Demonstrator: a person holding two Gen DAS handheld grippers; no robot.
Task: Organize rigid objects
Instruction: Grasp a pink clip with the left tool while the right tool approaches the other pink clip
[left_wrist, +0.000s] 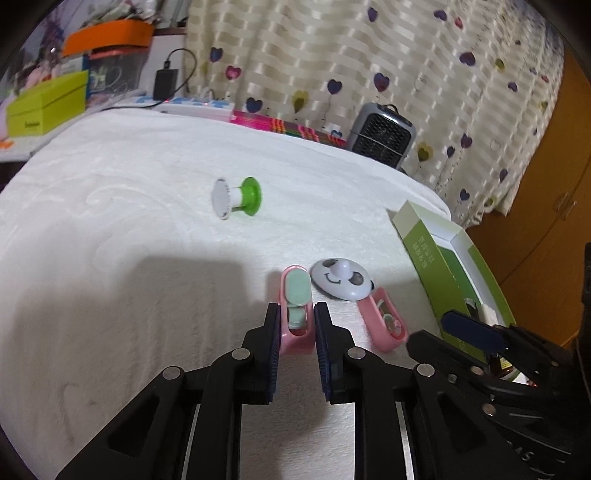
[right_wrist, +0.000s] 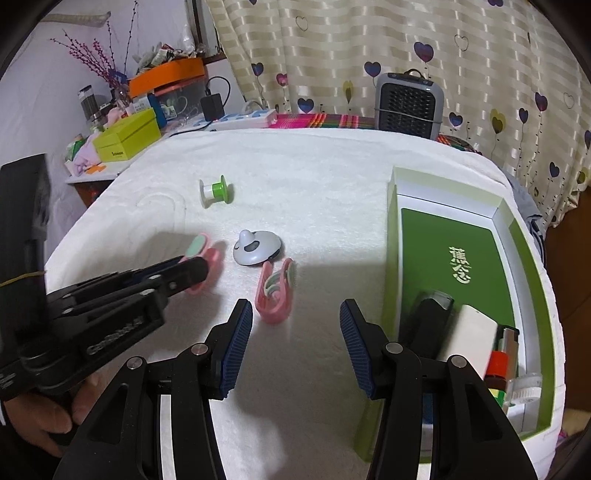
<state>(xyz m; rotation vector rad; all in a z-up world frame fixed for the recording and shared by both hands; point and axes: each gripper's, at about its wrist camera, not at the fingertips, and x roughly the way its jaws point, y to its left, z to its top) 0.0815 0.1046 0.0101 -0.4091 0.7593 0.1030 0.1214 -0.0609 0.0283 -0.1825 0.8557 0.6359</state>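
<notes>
clip: pink clip (left_wrist: 296, 310) lay on the white-towelled surface (left_wrist: 129, 221), left of the panda toy (left_wrist: 341, 278).
left gripper (left_wrist: 295, 323): fingers clamped on the clip's near end.
right gripper (right_wrist: 295, 325): fingers apart, empty, near second clip (right_wrist: 276, 291).
step: judged pick-up; next move probably lift, carry to green box (right_wrist: 524, 236).

Pink-and-mint clip (left_wrist: 295, 306), green-white spool (left_wrist: 238, 197), green box (right_wrist: 458, 251) — heart-print striped curtain (left_wrist: 332, 55).

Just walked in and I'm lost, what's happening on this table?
A person is tidying small items into a green box. The left gripper is closed on a pink clip on the white cloth. The right gripper is open and holds nothing, near a second pink clip. A panda toy and green spool lie loose.
</notes>
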